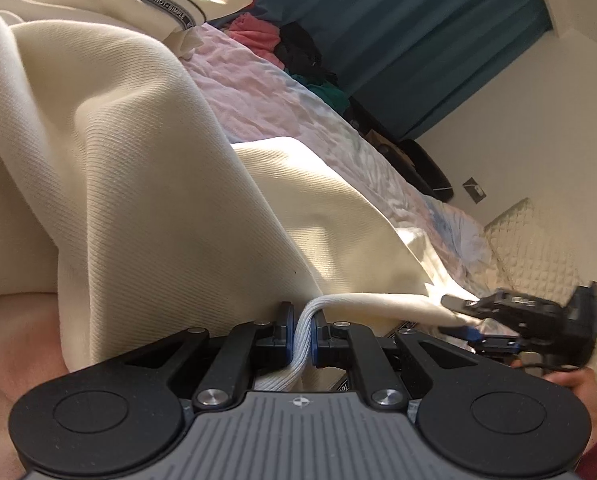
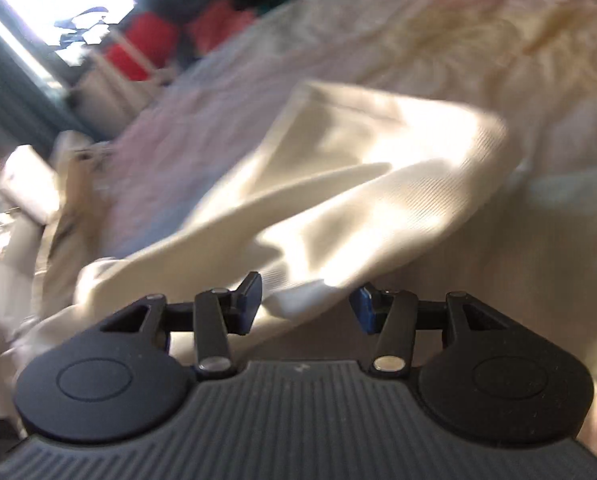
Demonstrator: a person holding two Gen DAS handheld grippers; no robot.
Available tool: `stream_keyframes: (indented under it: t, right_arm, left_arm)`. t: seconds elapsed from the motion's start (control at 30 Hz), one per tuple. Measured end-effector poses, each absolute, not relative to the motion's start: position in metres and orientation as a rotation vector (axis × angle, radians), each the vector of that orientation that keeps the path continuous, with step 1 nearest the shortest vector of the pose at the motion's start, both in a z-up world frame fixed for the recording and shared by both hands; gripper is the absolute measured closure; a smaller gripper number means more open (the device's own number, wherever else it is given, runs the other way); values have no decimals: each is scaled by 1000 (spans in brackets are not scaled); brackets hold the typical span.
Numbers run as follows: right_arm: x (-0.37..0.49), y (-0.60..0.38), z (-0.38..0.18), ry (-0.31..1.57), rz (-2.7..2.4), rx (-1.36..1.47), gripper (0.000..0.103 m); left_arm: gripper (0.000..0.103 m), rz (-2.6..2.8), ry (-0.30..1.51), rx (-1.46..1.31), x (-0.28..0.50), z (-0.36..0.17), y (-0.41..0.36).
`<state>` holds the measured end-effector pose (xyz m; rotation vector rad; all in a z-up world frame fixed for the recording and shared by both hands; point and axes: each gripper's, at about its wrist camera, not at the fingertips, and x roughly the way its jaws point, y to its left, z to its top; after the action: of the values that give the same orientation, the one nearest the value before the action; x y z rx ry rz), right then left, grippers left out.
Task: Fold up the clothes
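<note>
Mid-fold: left gripper (image 1: pixel 302 334) jaws pinch the ribbed hem of the cream sweatshirt (image 1: pixel 138 168) on the bed (image 1: pixel 266 92). Right gripper (image 2: pixel 304 306) jaws spread beside the cloth; next it likely needs to clamp the hem.

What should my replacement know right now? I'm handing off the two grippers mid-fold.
Left gripper: shut on the ribbed hem of the cream sweatshirt.
Right gripper: open, nothing clamped; cream fabric lies between its fingers.
The sweatshirt is draped, bunched and partly lifted over the pink bedsheet; more clothes are piled at the far end.
Done: hem gripped on one side.
Left: close the right gripper on the fabric, spread it, fold.
</note>
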<state>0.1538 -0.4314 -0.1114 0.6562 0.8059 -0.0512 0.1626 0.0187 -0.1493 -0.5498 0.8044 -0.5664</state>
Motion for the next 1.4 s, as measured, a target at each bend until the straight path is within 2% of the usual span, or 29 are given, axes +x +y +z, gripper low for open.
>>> stream_keyframes:
  t: [0.13, 0.3, 0.37, 0.5, 0.57, 0.73, 0.83, 1.03, 1.07, 1.1, 1.2, 1.3, 1.33, 1.4]
  right_arm:
    - [152, -398, -104, 857, 116, 673, 51]
    - [161, -346, -113, 969, 187, 451, 53]
    - [167, -343, -116, 966, 79, 354, 53]
    - [174, -369, -116, 832, -217, 177, 51]
    - [176, -397, -116, 768, -231, 299, 50]
    - [178, -457, -138, 702, -213, 827, 50]
    - [185, -462, -150, 695, -267, 825, 45]
    - [200, -464, -165, 678, -328, 848, 46]
    - [201, -463, -164, 671, -338, 838, 52]
    - [202, -461, -162, 664, -350, 822, 70]
    - [197, -456, -144, 632, -378, 732, 87]
    - [186, -458, -118, 518, -358, 714, 88]
    - [181, -460, -111, 493, -364, 701, 88]
    - [172, -465, -104, 458, -402, 657, 88]
  left_arm:
    - [95, -563, 800, -566, 163, -152, 19]
    - [95, -560, 789, -558, 161, -150, 18]
    - [95, -556, 788, -564, 160, -150, 19]
    - [95, -560, 774, -542, 157, -146, 16]
    - [95, -568, 758, -499, 152, -143, 10]
    - [95, -574, 737, -439, 145, -137, 3]
    - [94, -576, 732, -428, 141, -136, 1]
    - [94, -597, 697, -357, 128, -130, -5]
    - [93, -602, 690, -349, 125, -129, -5]
    - [93, -609, 683, -342, 123, -127, -6]
    - [92, -640, 649, -322, 117, -121, -10]
    - [88, -682, 610, -323, 111, -113, -14]
    - [83, -698, 596, -328, 108, -110, -14]
    - [67, -710, 582, -346, 102, -101, -8]
